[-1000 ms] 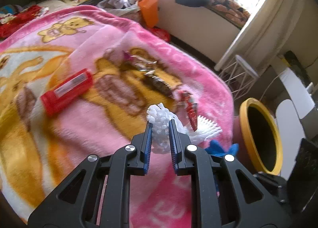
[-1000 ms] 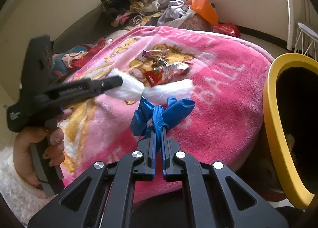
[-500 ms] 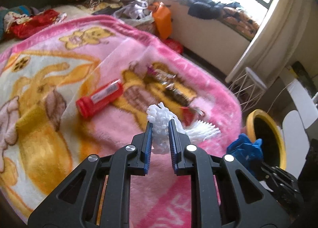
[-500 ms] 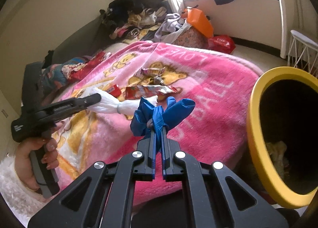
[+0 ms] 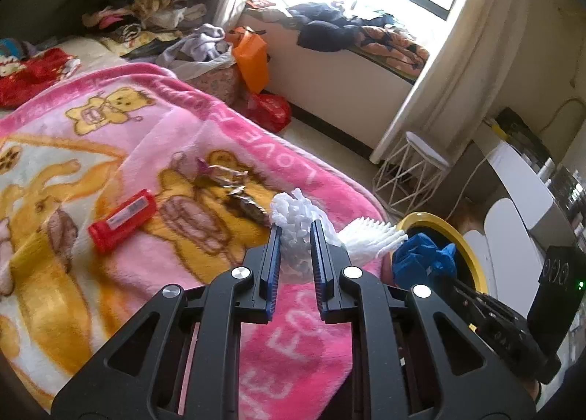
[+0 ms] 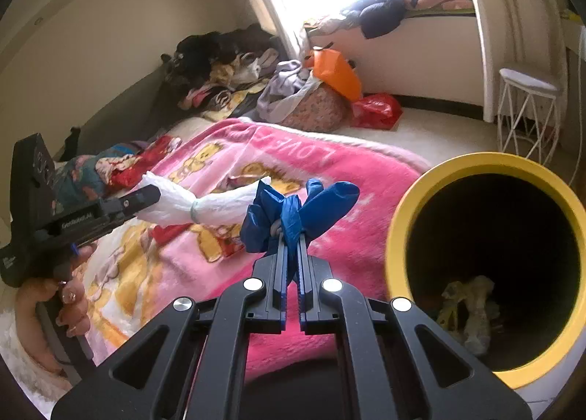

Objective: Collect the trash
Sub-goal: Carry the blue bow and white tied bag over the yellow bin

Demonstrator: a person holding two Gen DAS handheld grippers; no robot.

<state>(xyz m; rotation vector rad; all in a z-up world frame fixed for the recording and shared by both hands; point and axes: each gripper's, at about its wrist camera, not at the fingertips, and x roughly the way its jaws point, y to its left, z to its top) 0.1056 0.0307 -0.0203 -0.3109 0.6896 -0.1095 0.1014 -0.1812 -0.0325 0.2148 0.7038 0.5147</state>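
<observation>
Both grippers are pinching trash. Left gripper [image 5: 296, 233] clamps a white foam net [image 5: 293, 216], whose frilled end fans out to the right of the jaws; from the right wrist view this net shows a band around its middle and sticks out from the left gripper's tip [image 6: 146, 196]. A hand [image 6: 67, 295] grips that tool's handle at the lower left. Right gripper [image 6: 291, 237] has its jaws pressed tightly together on a crumpled blue glove [image 6: 296, 207], with glove fingers sticking up and to the right, close to the net.

Just to the right of the glove stands a yellow-rimmed bin [image 6: 393, 237], its dark inside holding some pale crumpled scraps [image 6: 468, 306].

Below both grippers spreads a pink cartoon blanket [image 5: 227, 127]. On it lie a red tube [image 5: 122, 220] and, near it, shiny candy wrappers [image 5: 234, 185]. Beyond the blanket sit an orange bag [image 5: 251, 57], a red plastic bag [image 5: 269, 108] and a white wire stool [image 5: 414, 167] by the window.
</observation>
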